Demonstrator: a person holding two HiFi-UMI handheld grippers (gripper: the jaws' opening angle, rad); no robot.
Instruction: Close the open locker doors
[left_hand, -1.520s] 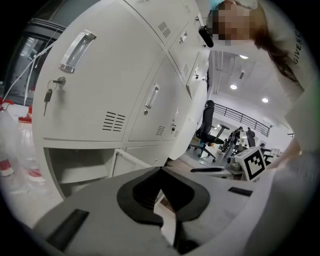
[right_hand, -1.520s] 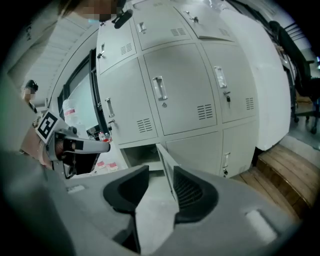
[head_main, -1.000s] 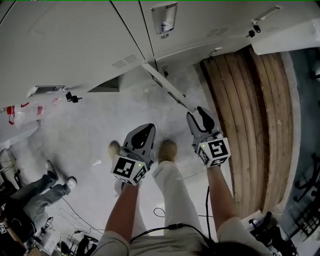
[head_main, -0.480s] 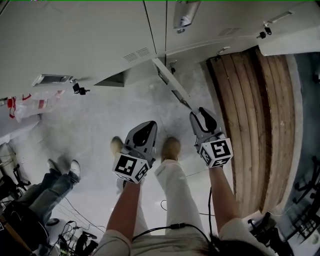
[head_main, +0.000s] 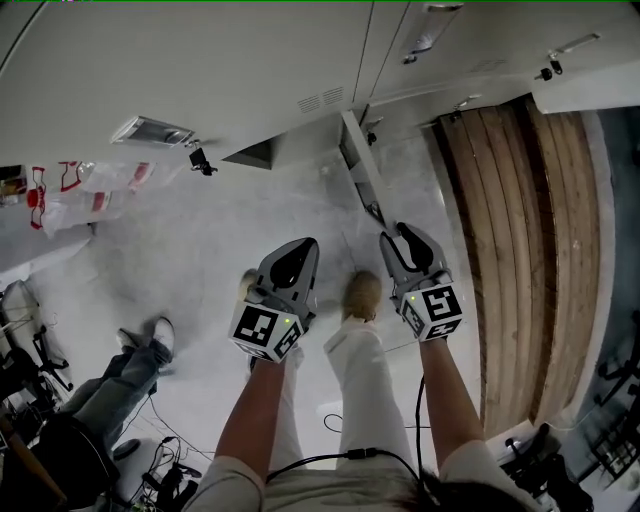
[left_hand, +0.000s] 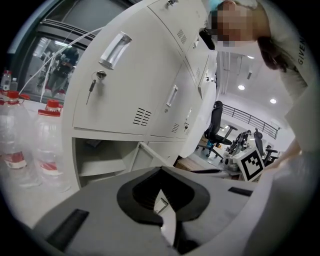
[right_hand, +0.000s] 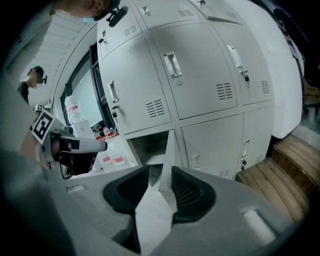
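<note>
The bank of white lockers (head_main: 200, 70) has one bottom door (head_main: 362, 172) standing open, seen edge-on, beside its open compartment (head_main: 256, 154). My right gripper (head_main: 400, 233) is open, its tips just short of the door's free edge. In the right gripper view the door (right_hand: 170, 152) lines up beyond the gap of the right gripper (right_hand: 160, 171). Its jaws have just been closing a little, with nothing between them. My left gripper (head_main: 303, 246) hangs over the floor left of the door, shut and empty. In the left gripper view the left gripper (left_hand: 161, 170) faces the compartment (left_hand: 100, 156) and door (left_hand: 149, 151).
Plastic water bottles (head_main: 70, 195) stand at the left by the lockers. A wooden slatted platform (head_main: 520, 230) lies on the right. A seated person's legs (head_main: 120, 375) and floor cables (head_main: 160, 470) are at the lower left. My own feet (head_main: 362, 295) stand just behind the grippers.
The lockers and the open door have slid rightward in the head view as the person moves. Both grippers keep their place before the body. The seated person's legs have shifted.
</note>
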